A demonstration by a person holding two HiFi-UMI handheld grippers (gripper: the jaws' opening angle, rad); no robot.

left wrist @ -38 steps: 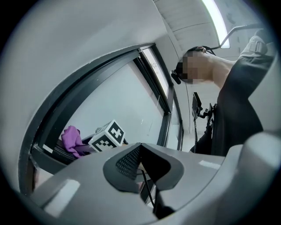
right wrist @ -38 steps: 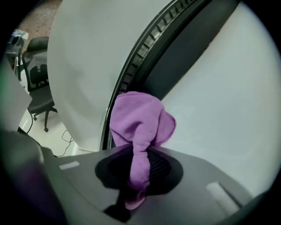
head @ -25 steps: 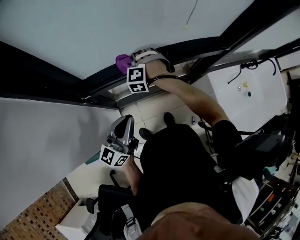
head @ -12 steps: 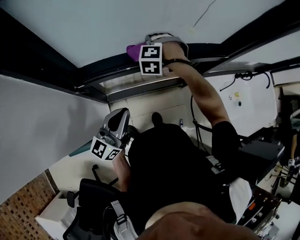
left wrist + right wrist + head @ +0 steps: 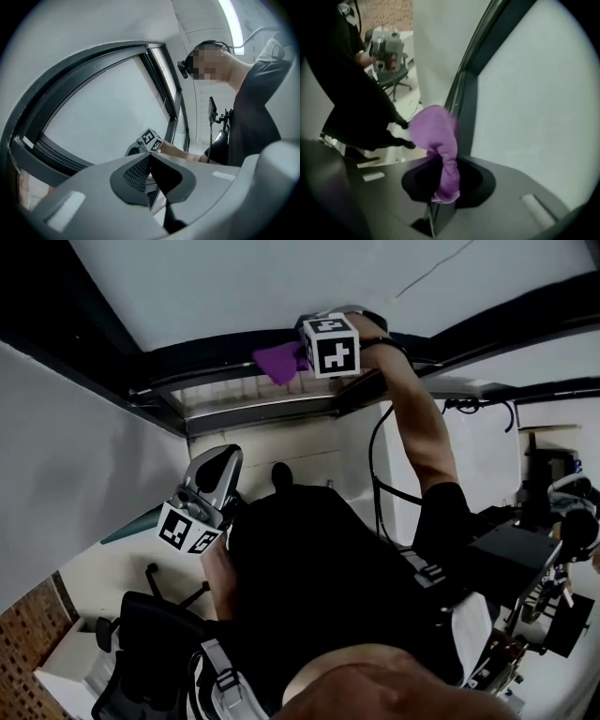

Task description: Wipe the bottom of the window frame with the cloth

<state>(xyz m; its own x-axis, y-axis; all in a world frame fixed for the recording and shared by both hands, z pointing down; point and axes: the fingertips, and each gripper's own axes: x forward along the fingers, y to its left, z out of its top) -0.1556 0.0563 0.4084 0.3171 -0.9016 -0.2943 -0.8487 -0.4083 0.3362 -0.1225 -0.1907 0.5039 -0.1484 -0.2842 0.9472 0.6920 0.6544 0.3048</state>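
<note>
While right gripper point(image 5: 445, 180) pinches cloth point(image 5: 436, 133) beside window frame point(image 5: 467, 105) edge, left gripper point(image 5: 149, 159) jaws together, empty.

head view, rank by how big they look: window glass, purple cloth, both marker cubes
1. window glass
2. right gripper's cube and left gripper's cube: they look alike, so not ranked
3. purple cloth

Office or lab: swivel chair point(image 5: 155, 620), dark window frame point(image 5: 70, 75), ceiling light strip point(image 5: 232, 21).
</note>
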